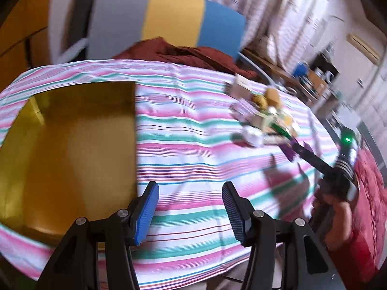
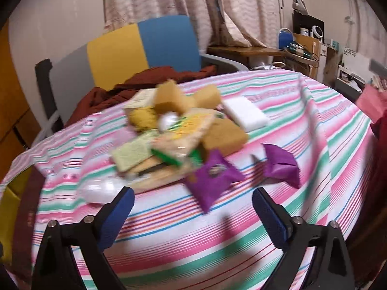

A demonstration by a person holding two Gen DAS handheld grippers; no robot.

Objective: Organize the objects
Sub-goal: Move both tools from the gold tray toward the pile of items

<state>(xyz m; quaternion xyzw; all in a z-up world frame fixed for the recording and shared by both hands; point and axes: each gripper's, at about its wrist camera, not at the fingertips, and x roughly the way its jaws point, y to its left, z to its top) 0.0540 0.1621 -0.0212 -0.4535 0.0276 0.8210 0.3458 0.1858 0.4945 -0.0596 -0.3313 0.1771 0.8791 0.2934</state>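
Pile of sponges (image 2: 179,130) smeared by blur — yellow box (image 1: 67,149) cut off at the edge

Box (image 1: 70,149) left of pile (image 1: 263,118) on table (image 1: 193,145)

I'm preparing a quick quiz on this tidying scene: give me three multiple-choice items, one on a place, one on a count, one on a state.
1. In the right wrist view, where does the white rectangular foam block lie?
A. at the far right edge of the pile
B. inside the box
C. on the chair

2. How many purple plastic packets lie nearest the right gripper?
A. one
B. two
C. four

3. What is between the fingers of the left gripper?
A. a sponge
B. a packet
C. nothing

Answers: 1 A, it rests on the striped tablecloth beside the brown sponges. 2 B, a second purple packet sits to the right. 3 C, only cloth shows between the blue pads.
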